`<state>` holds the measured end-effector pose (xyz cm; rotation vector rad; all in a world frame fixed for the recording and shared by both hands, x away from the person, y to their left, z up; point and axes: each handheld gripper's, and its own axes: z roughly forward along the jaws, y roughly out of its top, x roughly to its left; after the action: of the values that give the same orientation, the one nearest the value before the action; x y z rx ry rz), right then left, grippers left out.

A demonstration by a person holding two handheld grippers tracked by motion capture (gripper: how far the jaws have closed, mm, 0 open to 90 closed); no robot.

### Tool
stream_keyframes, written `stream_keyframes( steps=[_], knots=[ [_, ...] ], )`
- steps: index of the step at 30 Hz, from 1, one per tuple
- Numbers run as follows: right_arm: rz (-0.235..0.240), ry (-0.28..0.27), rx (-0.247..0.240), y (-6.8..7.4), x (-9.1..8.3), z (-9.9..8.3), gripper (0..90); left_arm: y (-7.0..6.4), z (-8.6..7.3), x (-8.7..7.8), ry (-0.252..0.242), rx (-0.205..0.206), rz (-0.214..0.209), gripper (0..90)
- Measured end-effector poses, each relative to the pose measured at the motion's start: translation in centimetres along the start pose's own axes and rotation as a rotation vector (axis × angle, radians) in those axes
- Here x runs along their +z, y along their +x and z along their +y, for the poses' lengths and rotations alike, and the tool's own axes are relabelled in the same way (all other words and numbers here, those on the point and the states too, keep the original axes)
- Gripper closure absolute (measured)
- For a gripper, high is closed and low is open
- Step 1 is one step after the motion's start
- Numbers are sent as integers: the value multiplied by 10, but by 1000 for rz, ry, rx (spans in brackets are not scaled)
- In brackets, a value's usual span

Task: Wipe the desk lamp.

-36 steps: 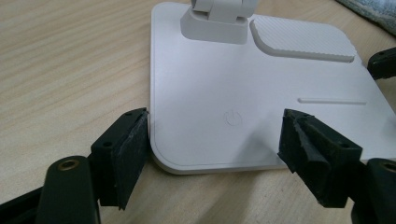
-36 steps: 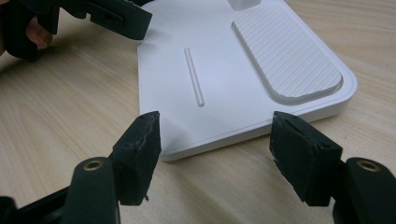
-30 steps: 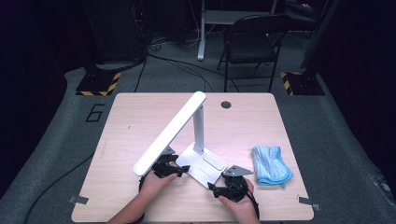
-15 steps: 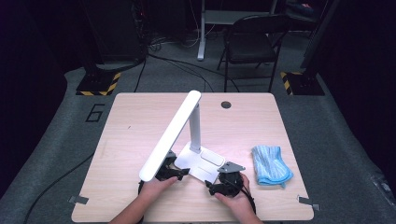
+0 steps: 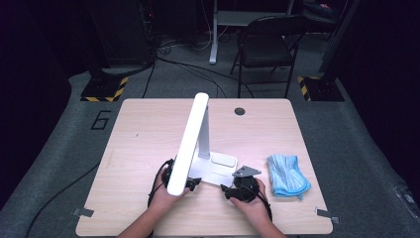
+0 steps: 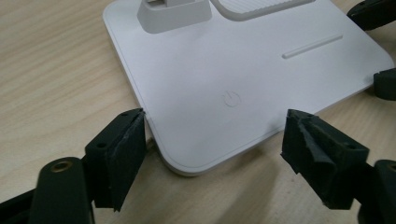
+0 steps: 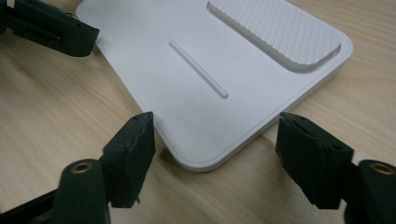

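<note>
Wooden table, one lamp, two grippers, one cloth

Overhead light is brightening the desk while surroundings are staying dark. Both gripper views are showing soft shadows and slight foreground blur.

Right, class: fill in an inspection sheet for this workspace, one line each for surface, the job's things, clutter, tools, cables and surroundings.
Surface: light wooden table, round hole near the far edge.
Job's things: white desk lamp, its base flat on the table, power symbol on top.
Clutter: blue cloth right of the base.
Tools: left tool and right tool open, each around a near corner of the base.
Cables: black cable across the floor.
Surroundings: folding chair behind the table.
</note>
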<state>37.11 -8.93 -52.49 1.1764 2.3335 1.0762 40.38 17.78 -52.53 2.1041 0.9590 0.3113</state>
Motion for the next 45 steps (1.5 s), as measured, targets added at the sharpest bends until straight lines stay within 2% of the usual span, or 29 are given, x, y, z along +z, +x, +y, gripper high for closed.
stream_keyframes(
  steps=[4, 7, 9, 10, 12, 13, 14, 15, 16, 17, 21, 22, 23, 25, 26, 29, 32, 37, 38, 39, 43, 45],
  knots=[
    [-24, -4, 1, -5, 3, 7, 398, 3, 2, 1, 2, 2, 12, 252],
    [-34, -12, -7, -7, 6, 12, 420, 4, 4, 3, 2, -24, 21, 258],
    [-43, -20, -14, -9, 9, 15, 430, 6, 6, 4, -4, -3, 36, 269],
    [-51, -20, -16, -10, 10, 18, 436, 6, 7, 4, -3, -9, 38, 280],
    [-57, -17, -7, -13, 12, 21, 442, 6, 9, 5, -15, -14, 60, 301],
    [-59, -16, 1, -14, 13, 22, 442, 7, 10, 5, -6, -12, 52, 307],
    [-58, -10, 14, -14, 14, 23, 441, 7, 11, 6, -17, -21, 66, 313],
    [-60, -19, 2, -16, 15, 24, 440, 7, 11, 7, -18, -28, 62, 315],
    [-62, -14, 12, -16, 16, 25, 441, 7, 12, 8, -18, -32, 70, 315],
    [-66, -20, 0, -17, 17, 26, 441, 8, 13, 8, -7, -32, 62, 315],
    [-77, -13, -3, -20, 20, 29, 440, 12, 16, 10, -12, -33, 74, 318],
    [-76, -12, 13, -20, 21, 29, 439, 12, 17, 11, -13, -35, 75, 319],
    [-76, -14, 6, -21, 22, 30, 439, 12, 16, 12, -25, -46, 80, 322],
    [-72, -22, 8, -23, 23, 29, 438, 14, 16, 11, -16, -42, 69, 326],
    [-74, -18, 23, -22, 22, 29, 438, 13, 16, 11, -22, -46, 76, 329],
    [-71, -18, 26, -23, 23, 29, 437, 14, 15, 11, -26, -63, 57, 334],
    [-75, -18, 30, -22, 23, 29, 439, 15, 15, 10, -18, -57, 53, 337],
    [-64, -32, 20, -23, 19, 29, 416, 15, 14, 5, -32, -55, 43, 333],
    [-61, -47, 30, -22, 15, 29, 410, 15, 14, 4, -35, -44, 53, 329],
    [-59, -56, 23, -22, 13, 30, 406, 15, 13, 1, -39, -53, 39, 329],
    [-31, -97, 22, -22, -2, 27, 392, 15, 12, -5, -56, -47, 42, 325],
    [-22, -111, 22, -22, -8, 25, 388, 16, 11, -12, -81, -75, 42, 323]
  ],
)
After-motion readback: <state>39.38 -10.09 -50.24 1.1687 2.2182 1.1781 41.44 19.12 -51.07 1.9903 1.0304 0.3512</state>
